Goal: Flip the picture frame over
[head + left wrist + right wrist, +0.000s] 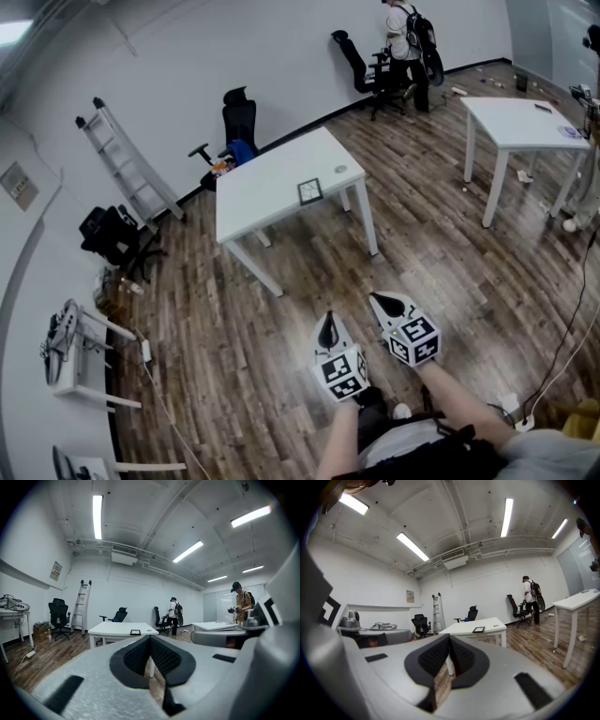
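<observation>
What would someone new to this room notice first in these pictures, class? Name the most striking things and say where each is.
A white table stands mid-room on the wood floor, a small dark picture frame lying near its front edge. In the foreground, the left gripper and right gripper point toward it, both shut and empty.

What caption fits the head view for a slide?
Left gripper and right gripper, jaws shut, above the wood floor, short of the white table bearing the picture frame.
</observation>
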A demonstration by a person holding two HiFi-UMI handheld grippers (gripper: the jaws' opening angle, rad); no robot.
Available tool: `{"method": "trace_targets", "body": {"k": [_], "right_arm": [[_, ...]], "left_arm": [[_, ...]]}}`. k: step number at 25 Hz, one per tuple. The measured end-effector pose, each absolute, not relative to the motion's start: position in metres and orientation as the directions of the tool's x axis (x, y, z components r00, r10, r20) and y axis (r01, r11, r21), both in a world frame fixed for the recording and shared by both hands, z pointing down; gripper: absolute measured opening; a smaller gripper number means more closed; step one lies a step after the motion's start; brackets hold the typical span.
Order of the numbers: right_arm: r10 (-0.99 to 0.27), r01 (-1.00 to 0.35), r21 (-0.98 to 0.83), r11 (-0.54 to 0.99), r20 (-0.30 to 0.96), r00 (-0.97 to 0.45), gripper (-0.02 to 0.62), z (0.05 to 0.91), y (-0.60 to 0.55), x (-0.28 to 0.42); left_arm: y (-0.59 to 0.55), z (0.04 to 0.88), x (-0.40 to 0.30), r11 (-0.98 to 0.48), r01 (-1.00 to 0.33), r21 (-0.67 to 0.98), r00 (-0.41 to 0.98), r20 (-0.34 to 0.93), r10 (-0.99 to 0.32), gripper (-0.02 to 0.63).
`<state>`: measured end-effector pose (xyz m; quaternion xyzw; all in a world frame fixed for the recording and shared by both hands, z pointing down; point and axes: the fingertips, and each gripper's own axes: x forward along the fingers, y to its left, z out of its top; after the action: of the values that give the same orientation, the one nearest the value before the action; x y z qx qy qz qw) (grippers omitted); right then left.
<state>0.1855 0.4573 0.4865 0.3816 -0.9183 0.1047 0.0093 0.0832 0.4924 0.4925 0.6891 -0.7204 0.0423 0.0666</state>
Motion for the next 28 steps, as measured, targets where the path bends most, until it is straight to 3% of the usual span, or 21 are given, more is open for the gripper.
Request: {"method": "trace_targets", "body": {"k": [28], "right_arm": [[-0.749, -0.762, -0.165, 0.626, 0.148, -0.646, 0.005, 0.502, 0.303, 0.061]], "left_arm": [[0.321, 0.52, -0.031, -0.066, -0.992, 0.105, 0.085, 0.187, -0.979, 0.002]]}}
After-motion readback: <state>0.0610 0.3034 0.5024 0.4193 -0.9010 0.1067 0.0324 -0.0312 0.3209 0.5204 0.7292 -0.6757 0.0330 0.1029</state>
